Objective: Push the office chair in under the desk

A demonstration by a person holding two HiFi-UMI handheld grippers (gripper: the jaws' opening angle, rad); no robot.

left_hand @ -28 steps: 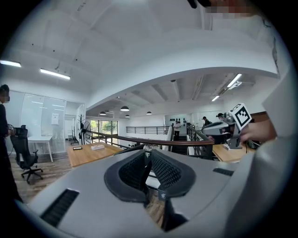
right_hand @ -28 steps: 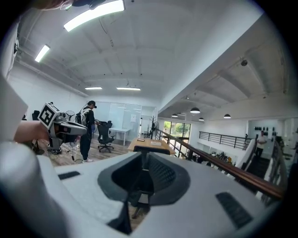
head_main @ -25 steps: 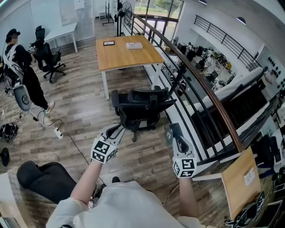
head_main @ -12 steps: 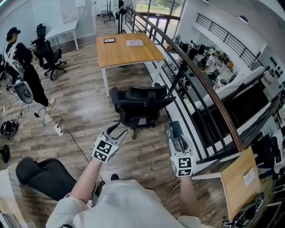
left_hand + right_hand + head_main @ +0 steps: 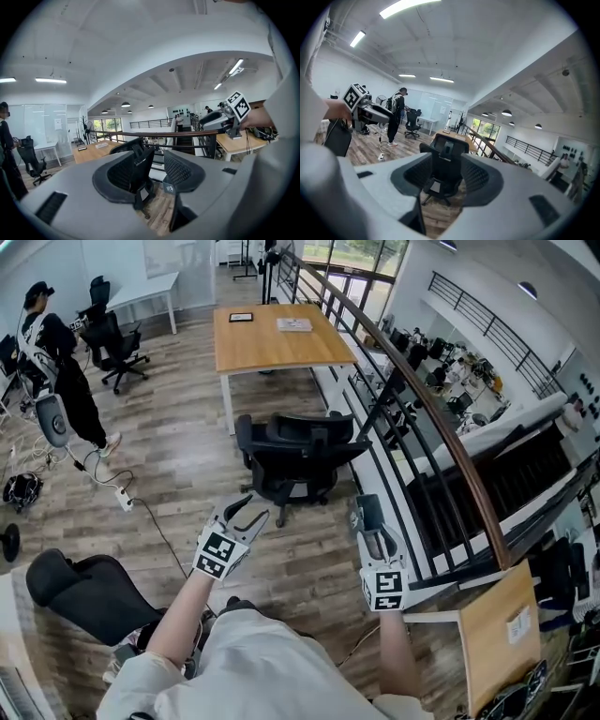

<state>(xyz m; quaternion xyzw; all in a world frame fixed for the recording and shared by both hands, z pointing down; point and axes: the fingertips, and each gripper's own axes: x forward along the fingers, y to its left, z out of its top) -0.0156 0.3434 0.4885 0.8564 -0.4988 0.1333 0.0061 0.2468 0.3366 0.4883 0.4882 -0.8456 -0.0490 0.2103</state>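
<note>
A black office chair (image 5: 300,460) stands on the wood floor, its back toward me, a short way out from the near end of the wooden desk (image 5: 281,338). My left gripper (image 5: 246,512) hovers open just short of the chair's left side, touching nothing. My right gripper (image 5: 370,517) is open too, near the chair's right side by the railing. In the left gripper view the chair (image 5: 136,164) shows between the spread jaws of the left gripper (image 5: 152,171). The right gripper view frames the chair (image 5: 443,164) between the jaws of the right gripper (image 5: 443,176).
A dark railing (image 5: 422,418) runs along the right, close to the chair and desk. A second black chair (image 5: 84,596) sits at my lower left. A person (image 5: 52,362) stands at far left, with a power strip and cable (image 5: 122,502) on the floor. Another wooden desk (image 5: 497,634) is at lower right.
Both grippers' jaws have spread from nearly closed to open. The grippers stay just behind the chair, which has not visibly moved.
</note>
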